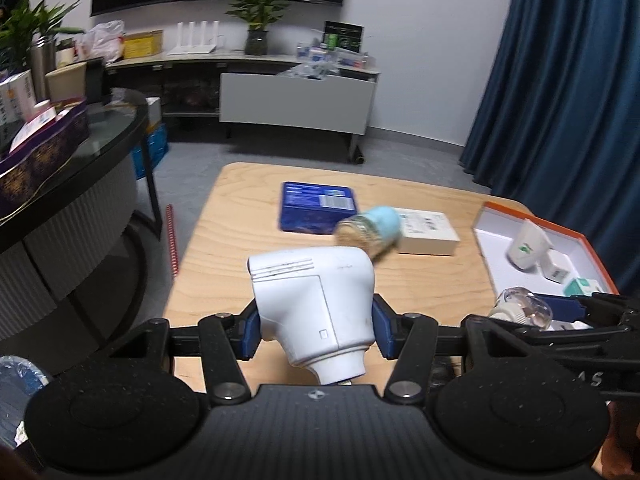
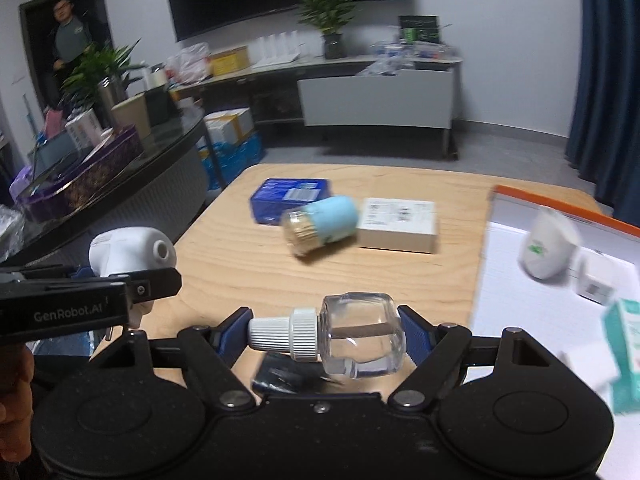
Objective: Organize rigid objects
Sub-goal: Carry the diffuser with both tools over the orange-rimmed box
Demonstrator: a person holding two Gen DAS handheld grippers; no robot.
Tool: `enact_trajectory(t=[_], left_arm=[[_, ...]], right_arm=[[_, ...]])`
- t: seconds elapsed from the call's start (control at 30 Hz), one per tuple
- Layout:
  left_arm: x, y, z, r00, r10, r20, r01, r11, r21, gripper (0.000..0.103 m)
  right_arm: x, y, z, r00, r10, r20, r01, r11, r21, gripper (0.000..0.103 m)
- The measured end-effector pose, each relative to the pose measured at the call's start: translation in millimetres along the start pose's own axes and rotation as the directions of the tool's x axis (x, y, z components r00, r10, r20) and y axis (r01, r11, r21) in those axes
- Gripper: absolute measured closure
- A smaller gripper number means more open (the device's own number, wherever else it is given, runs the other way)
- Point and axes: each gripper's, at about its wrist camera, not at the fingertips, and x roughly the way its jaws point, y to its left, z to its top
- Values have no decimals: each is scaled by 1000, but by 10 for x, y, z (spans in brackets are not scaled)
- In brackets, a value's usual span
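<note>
A: What colours sit on the table [image 1: 224, 240]?
B: The top is pale wood with a fine grain. On it lie a deep blue box [image 1: 317, 207] with a white label patch and a plain white box [image 1: 429, 231] with small dark print.
A: And the jar [image 2: 320, 225]?
B: Sky-blue cap, clear body, tan filling.
A: The tray [image 1: 494, 242]?
B: White inside, orange rim. It holds a white item with a green mark [image 1: 527, 249] and a teal-and-white carton [image 2: 624, 344].
A: The held pieces?
B: One white plastic device [image 1: 316, 312] with a faint grey outline; one clear glass bottle [image 2: 352, 334] with a white ribbed cap. Both grippers are black with blue pads [image 1: 249, 330].
A: Behind?
B: A dark blue curtain [image 1: 560, 80].
</note>
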Motion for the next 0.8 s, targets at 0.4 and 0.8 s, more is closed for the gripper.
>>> enact_trajectory(t=[0.4, 0.8], left_arm=[[-109, -428, -74, 998, -56, -2, 56, 997, 59, 49], [-157, -749, -73, 995, -103, -2, 102, 990, 92, 49]], right_arm=[[-462, -407, -149, 997, -56, 53, 52, 995, 80, 11], [-715, -699, -212, 989, -113, 93, 100, 986, 134, 11]])
